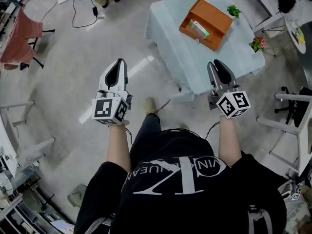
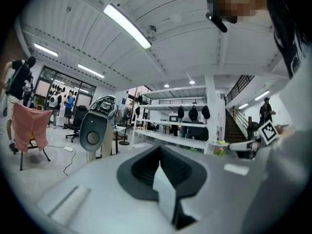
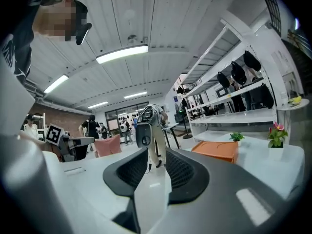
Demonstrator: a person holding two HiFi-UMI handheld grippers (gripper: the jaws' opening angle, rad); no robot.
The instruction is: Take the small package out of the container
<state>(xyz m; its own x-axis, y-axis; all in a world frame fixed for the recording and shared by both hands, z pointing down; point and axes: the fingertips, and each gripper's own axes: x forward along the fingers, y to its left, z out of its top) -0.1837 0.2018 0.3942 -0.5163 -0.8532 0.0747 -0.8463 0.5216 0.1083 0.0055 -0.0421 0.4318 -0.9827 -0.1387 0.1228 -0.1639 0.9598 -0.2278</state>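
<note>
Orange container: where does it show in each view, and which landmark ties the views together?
Head view: orange container upper right, on the cloth-covered table.
Left gripper view: not in it.
Right gripper view: right of centre, low in the picture.
Shared landmark: the pink cloth draped over a stand.

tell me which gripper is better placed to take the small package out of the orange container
Probably right. The right gripper is close to the table, jaws apart and empty, with the orange container holding the small package ahead. The left gripper is over floor, farther off, jaws together.
</note>
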